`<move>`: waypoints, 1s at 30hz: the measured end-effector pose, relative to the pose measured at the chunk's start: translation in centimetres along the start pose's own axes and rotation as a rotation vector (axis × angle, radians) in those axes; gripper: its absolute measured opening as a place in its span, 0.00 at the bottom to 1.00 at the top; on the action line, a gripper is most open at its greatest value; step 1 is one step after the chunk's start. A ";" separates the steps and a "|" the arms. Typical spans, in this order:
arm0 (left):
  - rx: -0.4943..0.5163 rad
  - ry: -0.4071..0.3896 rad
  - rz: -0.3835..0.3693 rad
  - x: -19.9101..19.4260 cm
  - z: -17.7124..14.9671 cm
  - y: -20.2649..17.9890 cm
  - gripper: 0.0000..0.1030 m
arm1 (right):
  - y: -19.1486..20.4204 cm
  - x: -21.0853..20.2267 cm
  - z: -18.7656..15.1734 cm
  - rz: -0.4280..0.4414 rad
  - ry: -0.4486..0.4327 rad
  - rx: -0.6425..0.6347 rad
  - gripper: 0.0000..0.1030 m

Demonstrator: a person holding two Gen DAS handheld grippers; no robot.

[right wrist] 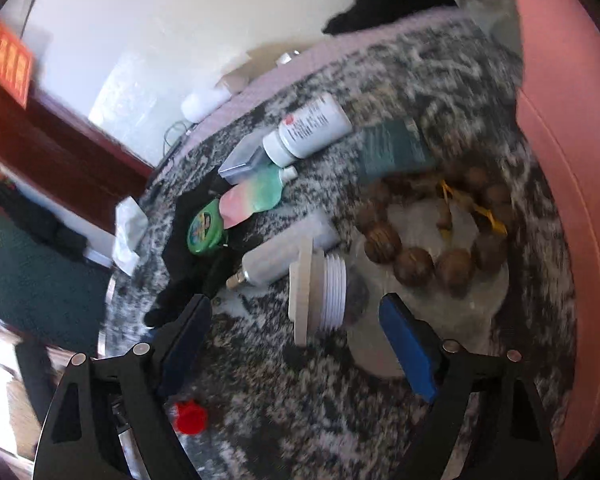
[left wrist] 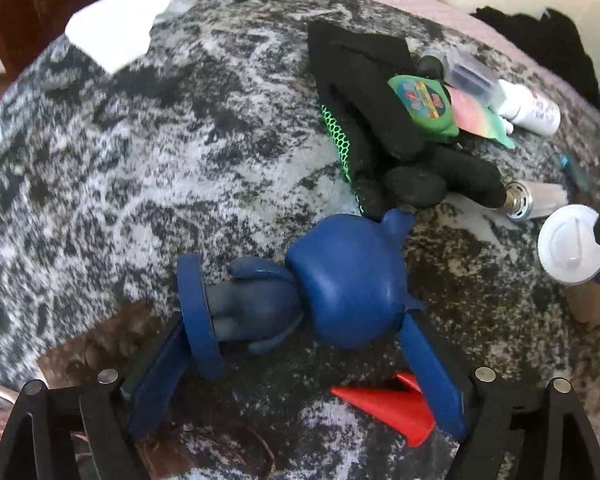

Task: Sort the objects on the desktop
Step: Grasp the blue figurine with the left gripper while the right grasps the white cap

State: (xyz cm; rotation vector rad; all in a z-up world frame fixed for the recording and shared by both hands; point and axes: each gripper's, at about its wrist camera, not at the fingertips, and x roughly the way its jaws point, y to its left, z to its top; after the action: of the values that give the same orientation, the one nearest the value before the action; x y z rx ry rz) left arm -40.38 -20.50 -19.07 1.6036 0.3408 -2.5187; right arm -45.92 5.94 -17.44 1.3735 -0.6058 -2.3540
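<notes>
In the left wrist view a blue figurine (left wrist: 320,292) with a round head and a disc base lies on its side on the mottled grey cloth. My left gripper (left wrist: 300,336) is open, its blue fingers either side of the figurine. A red cone-shaped piece (left wrist: 384,402) lies by the right finger. In the right wrist view my right gripper (right wrist: 296,320) is open around a white threaded plastic fitting (right wrist: 320,288); whether the fingers touch it is unclear. The fitting also shows in the left wrist view (left wrist: 572,244).
A black glove with green mesh (left wrist: 376,112), a green tape measure (right wrist: 204,228), a pink-green pouch (right wrist: 256,198), a white bottle (right wrist: 312,128), a metal canister (right wrist: 280,256), a teal booklet (right wrist: 392,148) and wooden beads (right wrist: 416,264) lie nearby. Crumpled white paper (left wrist: 132,16) sits far left.
</notes>
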 end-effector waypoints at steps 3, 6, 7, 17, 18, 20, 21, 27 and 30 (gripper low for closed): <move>0.003 -0.029 0.012 -0.1 0.4 0.0 0.87 | 0.7 0.3 -0.3 -0.029 -0.001 -0.054 0.85; -0.021 -0.021 0.007 0.6 0.6 0.3 0.92 | 1.9 0.7 -0.8 -0.043 0.016 -0.138 0.69; -0.028 -0.018 0.011 0.9 0.7 0.2 0.93 | 2.3 0.9 -1.0 -0.060 0.014 -0.171 0.69; -0.075 -0.024 0.027 0.8 0.9 0.7 0.93 | 3.0 1.8 -0.5 -0.056 0.047 -0.269 0.27; -0.086 -0.043 0.049 0.1 0.7 1.0 0.93 | 3.1 1.4 -0.5 -0.032 0.047 -0.254 0.27; -0.089 -0.076 0.058 -1.1 0.6 1.3 0.93 | 2.9 0.9 -0.1 0.007 0.041 -0.234 0.27; -0.096 -0.092 0.052 -1.9 0.4 1.5 0.93 | 3.0 0.6 -0.1 0.027 0.038 -0.225 0.27; -0.079 -0.214 0.006 -7.9 -1.4 1.3 0.93 | 4.1 -2.0 -0.9 0.107 0.022 -0.226 0.27; -0.055 -0.269 -0.028 -10.9 -2.8 0.3 0.93 | 5.2 -4.1 -1.7 0.130 0.010 -0.250 0.27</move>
State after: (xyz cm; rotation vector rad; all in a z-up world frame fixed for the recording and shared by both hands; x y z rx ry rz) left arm -33.26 -20.13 -10.40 1.2279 0.3974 -2.6753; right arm -42.10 3.26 -12.53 1.1982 -0.3706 -2.2304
